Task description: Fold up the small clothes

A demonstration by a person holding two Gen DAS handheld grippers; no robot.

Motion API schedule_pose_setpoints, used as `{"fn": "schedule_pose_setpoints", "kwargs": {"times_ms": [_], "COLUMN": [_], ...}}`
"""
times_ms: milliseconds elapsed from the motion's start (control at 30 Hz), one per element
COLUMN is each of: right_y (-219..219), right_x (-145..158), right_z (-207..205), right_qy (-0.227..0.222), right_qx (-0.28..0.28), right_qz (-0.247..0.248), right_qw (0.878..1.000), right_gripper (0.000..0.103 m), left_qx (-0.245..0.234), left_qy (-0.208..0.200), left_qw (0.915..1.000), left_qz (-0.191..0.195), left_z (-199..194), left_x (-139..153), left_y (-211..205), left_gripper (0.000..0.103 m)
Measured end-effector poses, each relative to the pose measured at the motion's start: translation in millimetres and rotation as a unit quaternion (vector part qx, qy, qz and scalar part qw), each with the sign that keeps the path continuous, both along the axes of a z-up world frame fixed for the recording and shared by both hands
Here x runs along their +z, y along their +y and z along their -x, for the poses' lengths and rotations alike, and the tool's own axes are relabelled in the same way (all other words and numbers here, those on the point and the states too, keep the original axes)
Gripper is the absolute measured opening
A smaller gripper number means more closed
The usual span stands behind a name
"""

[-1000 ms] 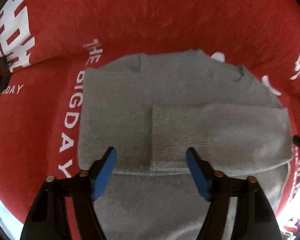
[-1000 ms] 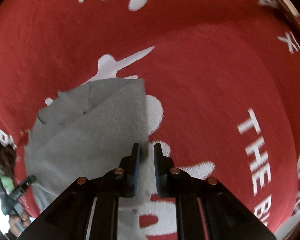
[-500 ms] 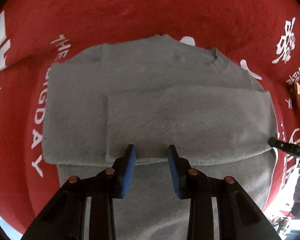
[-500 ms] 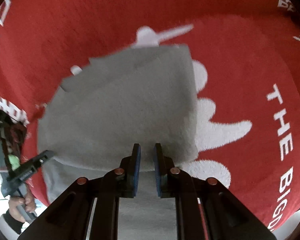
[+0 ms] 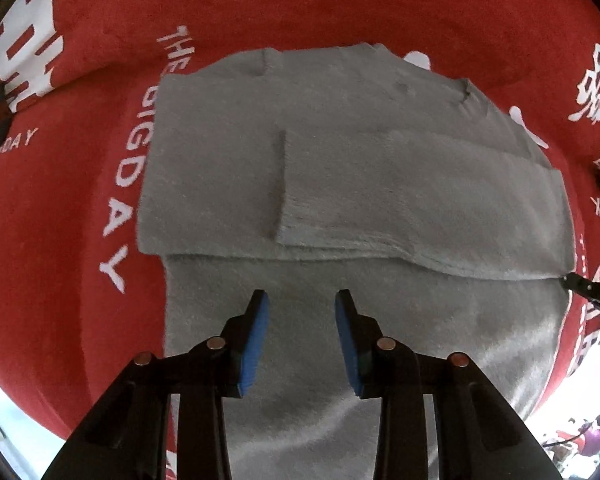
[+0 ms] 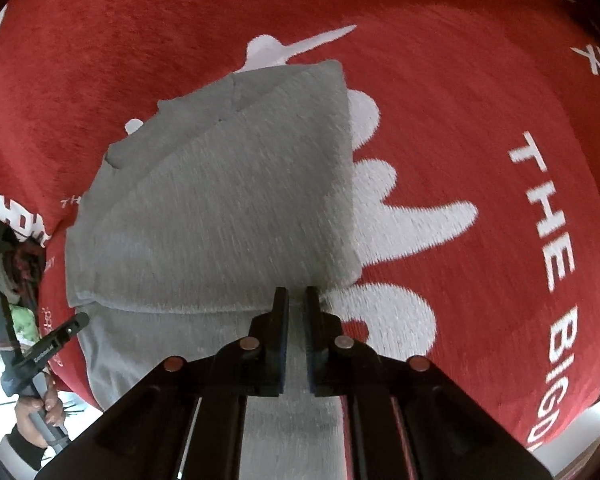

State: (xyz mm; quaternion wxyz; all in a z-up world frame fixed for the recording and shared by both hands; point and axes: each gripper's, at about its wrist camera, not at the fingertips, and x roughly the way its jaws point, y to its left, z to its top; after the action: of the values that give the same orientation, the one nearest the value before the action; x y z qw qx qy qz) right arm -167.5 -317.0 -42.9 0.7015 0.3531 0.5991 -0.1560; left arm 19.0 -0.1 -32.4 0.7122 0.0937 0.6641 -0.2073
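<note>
A small grey knit sweater (image 5: 340, 184) lies flat on a red cloth, with a sleeve folded across its chest (image 5: 400, 208). It also shows in the right wrist view (image 6: 219, 208). My left gripper (image 5: 298, 308) is open with blue pads, above the sweater's lower body and holding nothing. My right gripper (image 6: 295, 300) is shut, its jaws nearly together with nothing visibly between them, over the sweater's right edge just below the folded sleeve. The right gripper's tip (image 5: 588, 290) shows at the far right of the left wrist view.
The red cloth (image 5: 340, 8) with white lettering covers the whole surface and its near edge drops off at the bottom corners. The left gripper and the hand holding it (image 6: 39, 360) show at the left edge of the right wrist view.
My left gripper closed partway, then reopened somewhat and drew back from the sleeve fold to the lower body. My right gripper stayed shut and moved in over the sweater's right edge.
</note>
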Motion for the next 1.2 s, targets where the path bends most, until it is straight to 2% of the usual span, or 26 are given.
{"fn": "schedule_pose_setpoints", "kwargs": {"times_ms": [133,233,533,600,633,667,767,867,900,967,1033,1100,1200], "right_y": [1,1,7,8,9,9,9,9,9,8,8,9,11], "right_x": [1,4,7,7,7,8,8,9,10,11,12,14,16], "right_z": [7,10,10,10,9,9,9,12,13,16,19,23,29], "right_qy": [0.007,0.010,0.010,0.009,0.008,0.007,0.004,0.003,0.002,-0.002,-0.004,-0.007,-0.016], "right_qx": [-0.007,-0.008,-0.008,-0.007,-0.007,-0.006,-0.006,-0.007,-0.008,-0.006,-0.002,0.004,0.019], "right_qz": [-0.007,-0.010,-0.030,-0.034,-0.035,-0.037,-0.041,-0.044,-0.046,-0.050,-0.053,-0.054,-0.063], "right_qw": [1.000,1.000,0.999,0.999,0.999,0.999,0.999,0.999,0.999,0.999,0.999,0.999,0.998], "right_gripper": [0.008,0.008,0.009,0.009,0.009,0.009,0.010,0.027,0.037,0.042,0.052,0.059,0.060], "left_qx": [-0.008,-0.008,-0.028,-0.028,-0.027,-0.024,-0.028,-0.030,-0.030,-0.029,-0.030,-0.031,-0.031], "left_qy": [0.009,-0.001,0.005,0.002,0.000,-0.005,-0.013,-0.017,-0.017,-0.017,-0.014,-0.013,-0.009], "left_qw": [0.9999,1.0000,0.9995,0.9994,0.9994,0.9995,0.9990,0.9987,0.9985,0.9984,0.9982,0.9979,0.9974], "left_qz": [-0.001,-0.002,-0.015,-0.020,-0.021,-0.022,-0.031,-0.039,-0.042,-0.046,-0.051,-0.055,-0.064], "left_z": [9,14,25,28,29,30,34,36,37,40,44,47,56], "left_x": [1,9,16,17,18,20,23,23,23,24,23,23,23], "left_y": [-11,-18,-33,-32,-32,-32,-36,-40,-41,-43,-45,-44,-41], "left_gripper": [0.037,0.070,0.070,0.081,0.095,0.098,0.098,0.099,0.100,0.102,0.102,0.102,0.102]}}
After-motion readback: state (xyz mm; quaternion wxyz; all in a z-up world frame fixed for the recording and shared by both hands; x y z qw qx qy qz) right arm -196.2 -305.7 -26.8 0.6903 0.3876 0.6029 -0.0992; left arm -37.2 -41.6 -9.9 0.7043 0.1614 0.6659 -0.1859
